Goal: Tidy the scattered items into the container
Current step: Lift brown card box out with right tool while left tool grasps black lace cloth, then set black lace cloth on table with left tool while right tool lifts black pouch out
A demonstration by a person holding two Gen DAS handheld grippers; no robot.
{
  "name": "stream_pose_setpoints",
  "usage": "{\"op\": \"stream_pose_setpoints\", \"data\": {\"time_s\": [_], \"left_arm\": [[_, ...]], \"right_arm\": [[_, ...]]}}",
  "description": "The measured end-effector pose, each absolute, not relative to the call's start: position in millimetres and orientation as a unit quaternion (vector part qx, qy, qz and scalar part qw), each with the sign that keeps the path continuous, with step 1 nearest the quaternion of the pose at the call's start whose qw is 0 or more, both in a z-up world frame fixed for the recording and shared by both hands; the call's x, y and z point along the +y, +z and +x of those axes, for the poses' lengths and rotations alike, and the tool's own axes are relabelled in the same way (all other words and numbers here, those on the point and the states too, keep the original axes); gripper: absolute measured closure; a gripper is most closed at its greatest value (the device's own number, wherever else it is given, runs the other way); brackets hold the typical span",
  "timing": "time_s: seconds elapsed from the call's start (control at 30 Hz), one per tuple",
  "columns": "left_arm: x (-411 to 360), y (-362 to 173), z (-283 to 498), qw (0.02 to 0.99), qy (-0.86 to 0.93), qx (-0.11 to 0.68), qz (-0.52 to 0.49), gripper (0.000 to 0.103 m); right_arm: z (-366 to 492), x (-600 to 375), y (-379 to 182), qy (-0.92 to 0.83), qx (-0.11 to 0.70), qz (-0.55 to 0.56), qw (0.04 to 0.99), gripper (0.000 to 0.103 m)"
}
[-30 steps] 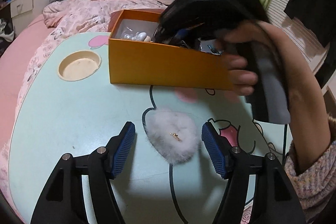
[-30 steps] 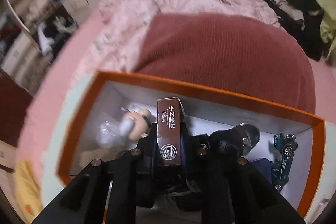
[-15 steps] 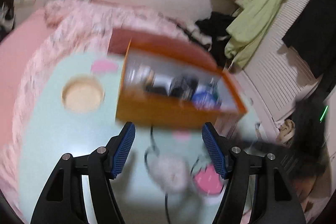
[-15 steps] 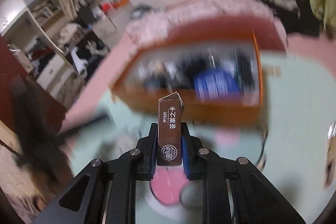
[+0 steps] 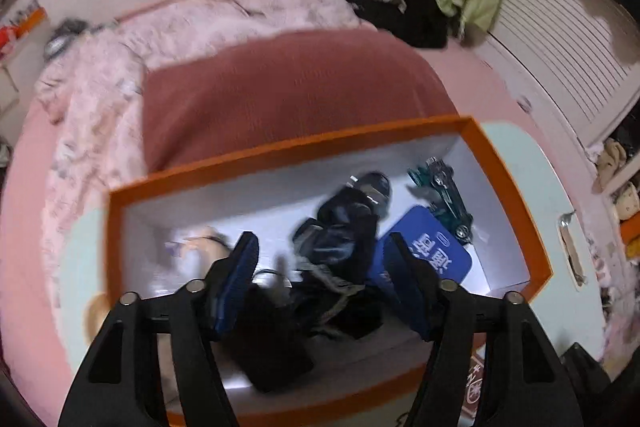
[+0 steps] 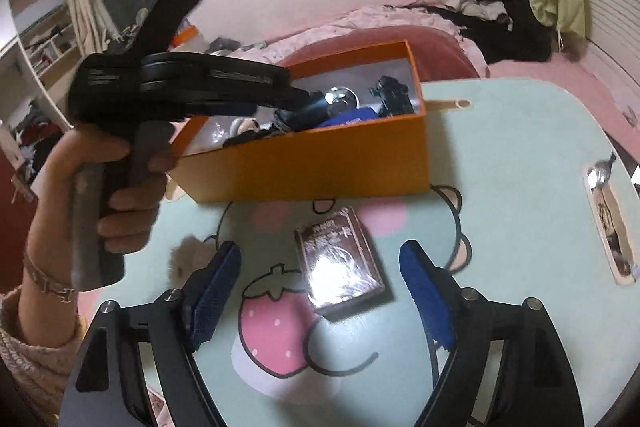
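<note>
Your room light was dim and warm, and the left wrist view came out smeared with motion blur. On the right one, the card box (image 6: 342,263) caught a white glare patch, and both fisheye views bent hard into black corners.

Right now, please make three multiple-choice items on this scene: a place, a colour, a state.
1. The brown card box lies: A) inside the container B) on the table, before the container C) on the floor
2. The container's outer wall is: A) orange B) blue C) white
3. The right claw is: A) shut on the card box B) open C) shut, empty
Key: B, it lies on the table; A, its side is orange; B, its jaws have just been opening, the card box untouched between them.
</note>
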State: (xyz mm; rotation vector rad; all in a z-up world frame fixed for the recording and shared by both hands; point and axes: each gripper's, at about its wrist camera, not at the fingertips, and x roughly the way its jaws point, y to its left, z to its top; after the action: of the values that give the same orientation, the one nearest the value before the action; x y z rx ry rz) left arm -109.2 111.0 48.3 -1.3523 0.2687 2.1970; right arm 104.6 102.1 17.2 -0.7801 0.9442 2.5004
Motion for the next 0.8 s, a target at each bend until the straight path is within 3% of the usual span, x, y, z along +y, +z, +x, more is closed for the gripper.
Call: {"op": "stream_pose_setpoints", "data": {"time_s": [0.07, 0.13, 0.17, 0.53, 0.63, 0.8], "left_arm": [[116, 39, -114, 0.281, 0.802, 0.098, -0.518, 0.054], [112, 39, -117, 0.283, 0.803, 0.089, -0.517, 0.070], [109, 40, -119, 0.287, 0.800, 0.083, -0.520, 0.072], [27, 137, -67, 0.355, 0.842, -0.037, -0.403, 0.073], [-3, 137, -38, 0.350, 0.847, -0.035, -0.399, 0.073], [-45, 95, -6, 0.323, 0.841, -0.057, -0.429, 0.073]], "right_arm": [[104, 104, 20, 0.880, 0.344, -0.278, 0.174, 0.022], [102, 106, 20, 0.876, 0.352, -0.280, 0.172, 0.022], [102, 105, 19, 0.875, 0.354, -0.281, 0.172, 0.022], [103, 103, 19, 0.875, 0.360, -0.274, 0.172, 0.022], [104, 103, 24, 0.882, 0.362, -0.258, 0.160, 0.022], [90, 103, 50, 0.894, 0.376, -0.235, 0.069, 0.022]]}}
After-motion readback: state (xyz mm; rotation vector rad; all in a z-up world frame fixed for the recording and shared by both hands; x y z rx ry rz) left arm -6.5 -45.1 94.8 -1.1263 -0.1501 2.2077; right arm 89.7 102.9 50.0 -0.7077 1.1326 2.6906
